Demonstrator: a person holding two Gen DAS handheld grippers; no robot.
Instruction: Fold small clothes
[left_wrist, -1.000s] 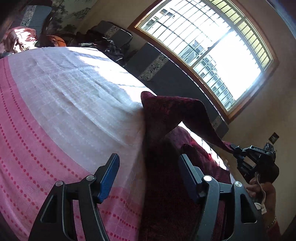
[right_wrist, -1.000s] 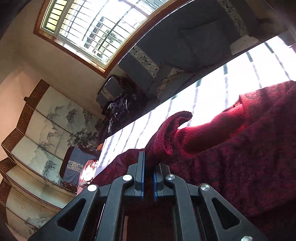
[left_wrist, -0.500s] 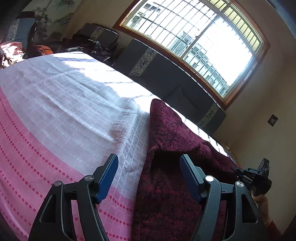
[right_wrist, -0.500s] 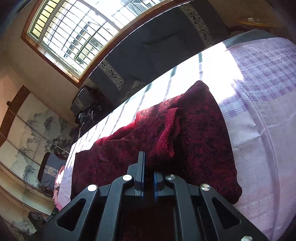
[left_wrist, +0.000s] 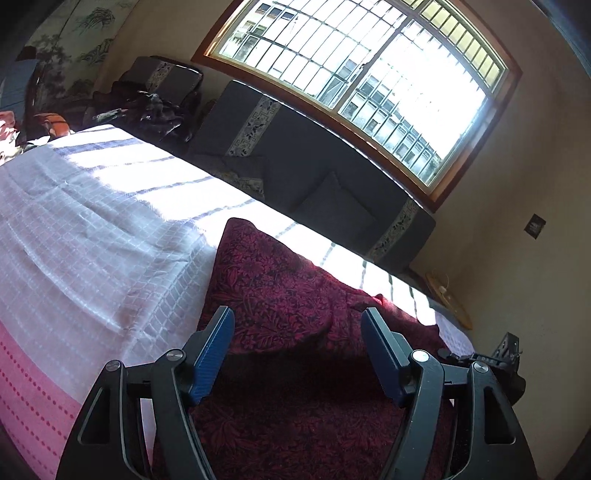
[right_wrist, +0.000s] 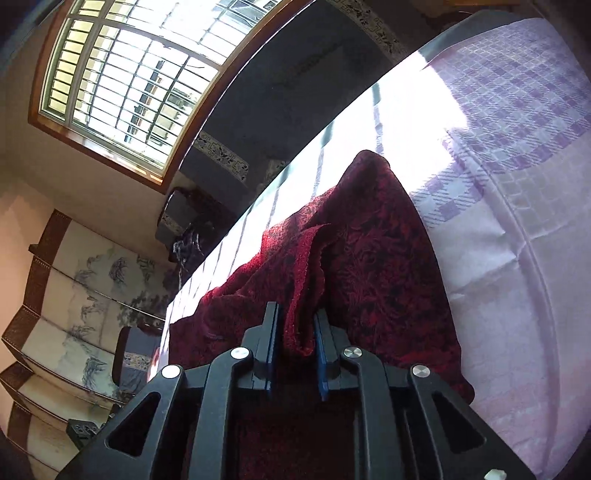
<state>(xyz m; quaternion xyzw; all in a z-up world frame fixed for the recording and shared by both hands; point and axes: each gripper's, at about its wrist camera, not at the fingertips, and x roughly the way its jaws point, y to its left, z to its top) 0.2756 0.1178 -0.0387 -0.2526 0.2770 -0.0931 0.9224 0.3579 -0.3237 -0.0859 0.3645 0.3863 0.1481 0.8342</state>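
The dark red patterned garment (right_wrist: 373, 258) lies on a bed, over a white and pink checked bedspread (left_wrist: 92, 236), with one folded layer lying over the rest and a ridge of cloth standing up along the middle. The right claw (right_wrist: 295, 332) is clamped on a bunched edge of that cloth, which sits pinched between its blue pads. The left claw (left_wrist: 297, 343) hovers over the near part of the garment with its fingers well apart and nothing between them; its jaws have just been opening a little further.

The step in hand looks like the end of one fold: the carried edge is down on the pile and the left claw is free. The next move probably calls for the right claw to let the edge go and for a fresh hold on an outer side, so the piece can be folded again.

Beyond the bed stand a dark sofa (left_wrist: 314, 173) and a barred window (left_wrist: 369, 74).
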